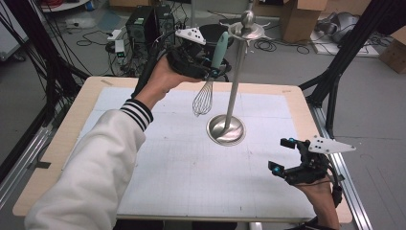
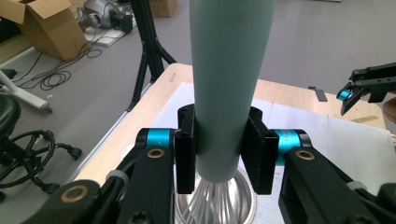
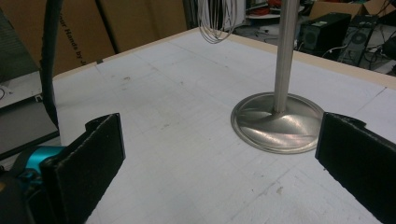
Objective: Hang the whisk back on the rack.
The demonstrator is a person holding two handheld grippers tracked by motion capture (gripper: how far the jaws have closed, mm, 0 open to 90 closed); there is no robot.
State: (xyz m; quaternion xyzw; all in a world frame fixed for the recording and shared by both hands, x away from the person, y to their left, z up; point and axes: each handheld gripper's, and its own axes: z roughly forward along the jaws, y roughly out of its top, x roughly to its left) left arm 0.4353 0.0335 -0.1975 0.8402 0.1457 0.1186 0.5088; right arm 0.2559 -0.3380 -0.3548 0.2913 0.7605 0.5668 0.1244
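Note:
A whisk (image 1: pixel 210 76) with a pale teal handle (image 2: pixel 229 84) and a wire head (image 1: pixel 203 100) hangs head-down in the air, left of a steel stand. My left gripper (image 1: pixel 216 72) is shut on the handle, and its black pads (image 2: pixel 256 156) press both sides. The stand has a thin pole (image 1: pixel 235 79), a round base (image 1: pixel 226 129) on the mat and a hooked disc with a knob at the top (image 1: pixel 247 28). My right gripper (image 1: pixel 281 154) stands open low at the table's near right, its wide-apart jaws pointed toward the stand base (image 3: pixel 278 122). The wire head (image 3: pixel 217 18) hangs above the mat.
A white gridded mat (image 1: pixel 191 163) covers the wooden table (image 1: pixel 72 129). Black frame legs (image 1: pixel 335 72) stand at the right, a metal rail (image 1: pixel 349 187) runs along the right edge. Computer boxes, cables and cardboard boxes (image 1: pixel 301 19) lie on the floor beyond the far edge.

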